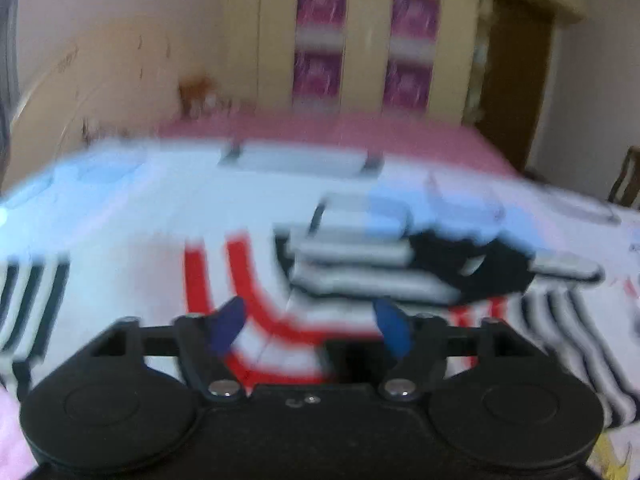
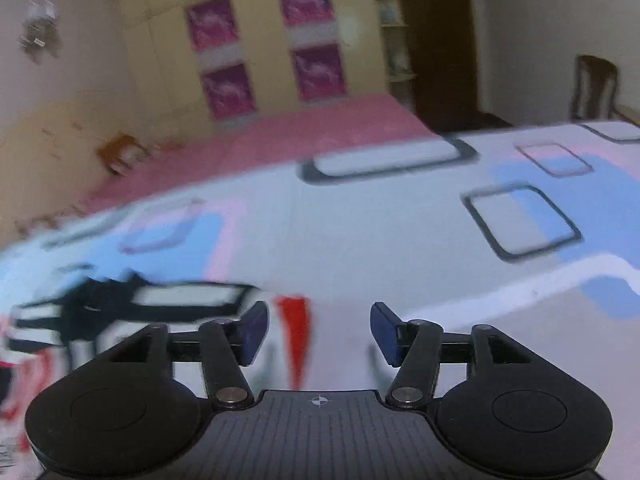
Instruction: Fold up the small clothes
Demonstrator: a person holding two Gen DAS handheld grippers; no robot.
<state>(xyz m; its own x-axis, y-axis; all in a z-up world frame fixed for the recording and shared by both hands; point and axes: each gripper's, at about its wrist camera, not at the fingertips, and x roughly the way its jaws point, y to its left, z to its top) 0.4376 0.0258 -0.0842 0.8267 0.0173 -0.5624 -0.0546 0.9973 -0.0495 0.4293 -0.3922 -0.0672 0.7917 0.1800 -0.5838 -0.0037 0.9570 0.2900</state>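
A small white garment (image 1: pixel 160 264) with red curved bands and black-and-white striped sleeves lies spread on the bed; the left wrist view is blurred. A striped sleeve with a black patch (image 1: pixel 460 268) lies folded over its middle. My left gripper (image 1: pixel 310 328) hovers over the red bands, open, its blue pads (image 1: pixel 226 326) wide apart with nothing pinched. In the right wrist view the striped, black-patched part (image 2: pixel 132 300) lies at the left and a red band (image 2: pixel 294 332) runs between the fingers. My right gripper (image 2: pixel 320 332) is open above the cloth and holds nothing.
The bed cover (image 2: pixel 360 232) is white with blue and pink patches and dark-outlined squares. A pink sheet (image 2: pixel 304 132) lies beyond it. A wardrobe (image 2: pixel 256 40) with magenta panels stands at the back, a wooden chair (image 2: pixel 594 88) at the far right.
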